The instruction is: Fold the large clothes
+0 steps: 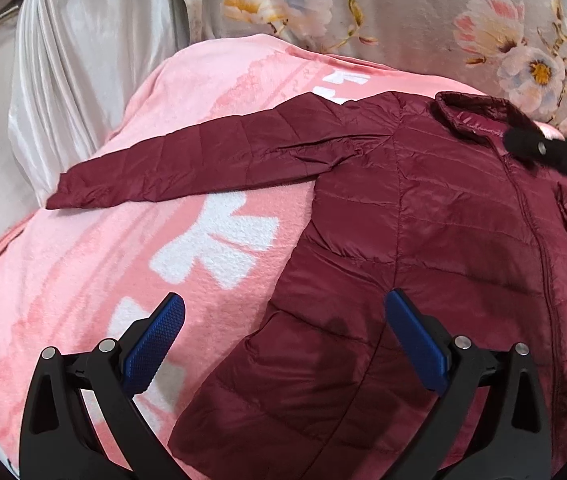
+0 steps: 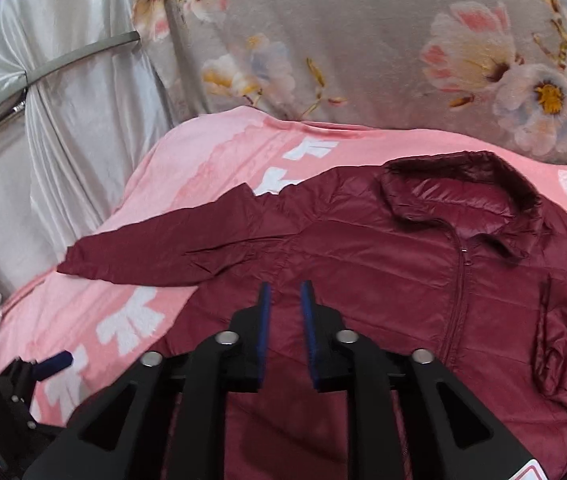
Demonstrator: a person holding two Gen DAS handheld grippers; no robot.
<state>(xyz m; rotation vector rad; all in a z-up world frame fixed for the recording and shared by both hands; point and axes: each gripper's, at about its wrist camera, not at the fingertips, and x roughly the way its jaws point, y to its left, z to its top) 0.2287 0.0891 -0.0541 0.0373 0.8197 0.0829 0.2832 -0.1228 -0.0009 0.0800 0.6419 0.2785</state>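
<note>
Jacket (image 1: pixel 423 208), maroon quilted puffer, lies front-up on a pink blanket (image 1: pixel 83 280) w/ white block shapes. Zip (image 2: pixel 457 304) is done up to just below the collar (image 2: pixel 463 196), which stands open at the far end. One sleeve (image 1: pixel 187 160) is stretched straight out to the left across the blanket, cuff near the blanket's left edge. Other sleeve (image 2: pixel 563 332) is folded in over the body on the right side, rumpled.

My left gripper (image 1: pixel 283 344) hangs over the jacket's near left hem edge, jaws wide, blue pads (image 1: pixel 155 340) clear of the cloth, nothing between them. In my right cam it shows only as a blue tip at lower left, over the blanket.

My right gripper (image 2: pixel 285 308) is above the jacket's chest, left of the zip, jaws narrow w/ a slim gap, nothing gripped; can't tell if the tips touch the fabric. In the left cam it's a blurred black bar at the right edge, near the collar.

Behind the blanket: grey floral fabric (image 2: pixel 363 40); to the left, silvery satin drape (image 2: pixel 63 100).
</note>
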